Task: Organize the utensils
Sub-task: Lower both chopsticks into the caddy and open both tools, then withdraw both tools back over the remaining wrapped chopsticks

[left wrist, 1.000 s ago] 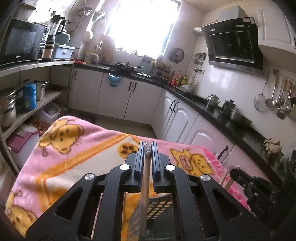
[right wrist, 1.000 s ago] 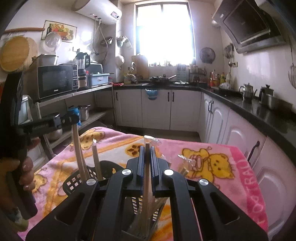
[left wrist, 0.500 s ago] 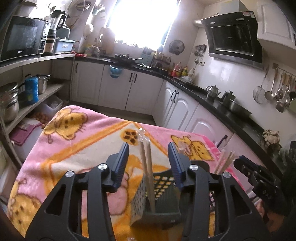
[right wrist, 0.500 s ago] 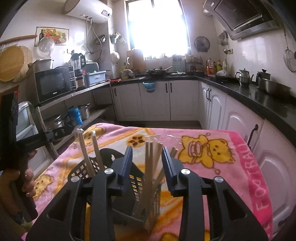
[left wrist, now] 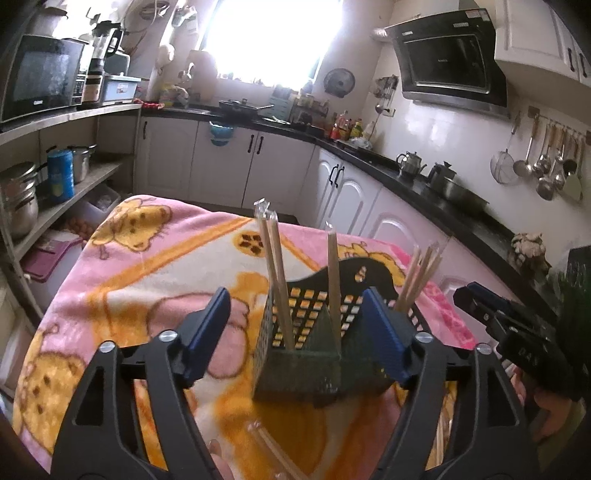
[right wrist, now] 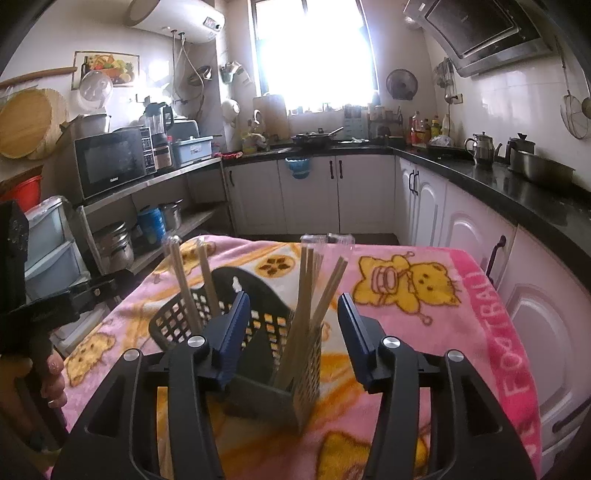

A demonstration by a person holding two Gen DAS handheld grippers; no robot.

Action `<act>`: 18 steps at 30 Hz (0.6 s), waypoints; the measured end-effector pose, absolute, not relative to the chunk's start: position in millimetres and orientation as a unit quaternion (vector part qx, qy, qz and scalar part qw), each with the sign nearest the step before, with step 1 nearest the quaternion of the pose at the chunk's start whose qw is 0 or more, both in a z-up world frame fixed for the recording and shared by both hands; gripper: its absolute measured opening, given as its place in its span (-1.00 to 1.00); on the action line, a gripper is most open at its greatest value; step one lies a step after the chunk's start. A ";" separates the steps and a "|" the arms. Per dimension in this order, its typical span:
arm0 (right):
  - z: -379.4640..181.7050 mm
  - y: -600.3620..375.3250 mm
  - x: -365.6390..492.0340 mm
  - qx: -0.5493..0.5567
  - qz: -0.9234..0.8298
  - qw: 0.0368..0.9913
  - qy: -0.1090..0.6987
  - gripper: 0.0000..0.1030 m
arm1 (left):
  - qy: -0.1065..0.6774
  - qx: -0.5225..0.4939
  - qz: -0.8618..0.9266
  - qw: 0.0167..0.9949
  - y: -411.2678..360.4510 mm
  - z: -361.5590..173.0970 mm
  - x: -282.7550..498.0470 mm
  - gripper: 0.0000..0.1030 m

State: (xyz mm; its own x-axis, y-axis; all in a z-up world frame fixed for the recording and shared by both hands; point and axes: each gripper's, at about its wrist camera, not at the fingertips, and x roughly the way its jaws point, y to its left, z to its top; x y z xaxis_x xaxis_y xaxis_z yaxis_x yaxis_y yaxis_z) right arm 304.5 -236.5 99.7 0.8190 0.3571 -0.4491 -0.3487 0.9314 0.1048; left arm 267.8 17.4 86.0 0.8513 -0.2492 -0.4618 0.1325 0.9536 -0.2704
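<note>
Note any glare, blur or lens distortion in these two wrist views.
Left wrist: bright window blown out, black countertop bowed by fisheye, black perforated utensil basket sharp. Right wrist: same window overexposed, wooden chopsticks slightly soft, pink cartoon blanket clear.

Blown-out glare from the window (right wrist: 314,55), dim backlit foreground, fisheye-bent edges, dark vignetted corners

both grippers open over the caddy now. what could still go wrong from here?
1. The chopsticks lean splayed in the black caddy; pulling the right gripper back carelessly could snag one and tip it out.
2. The caddy sits on a soft pink blanket, so a nudge from the left gripper may topple it.
3. Loose wrapped chopsticks lie near the blanket's edge and could slide off.
</note>
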 end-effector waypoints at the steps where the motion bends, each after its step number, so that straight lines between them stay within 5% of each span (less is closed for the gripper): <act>1: 98.3 -236.7 301.1 0.009 0.186 0.953 0.239 -0.03 | 0.256 -0.113 -0.100 0.955 17.2 84.4 265.2 0.42; 8: 90.1 -236.3 282.0 0.003 0.184 0.952 0.245 0.20 | 0.272 -0.105 -0.094 0.952 19.1 69.2 239.6 0.76; 18: 79.9 -236.5 256.8 0.007 0.202 0.945 0.259 0.29 | 0.286 -0.104 -0.062 0.950 31.5 47.7 200.8 0.78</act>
State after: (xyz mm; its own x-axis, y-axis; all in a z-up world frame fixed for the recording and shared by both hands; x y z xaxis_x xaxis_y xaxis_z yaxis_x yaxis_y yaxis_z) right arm 256.8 -236.5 79.9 0.7845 0.3855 -0.4857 -0.3785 0.9181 0.1173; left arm 200.8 31.5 47.7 0.8284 -0.1777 -0.5312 0.0585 0.9706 -0.2335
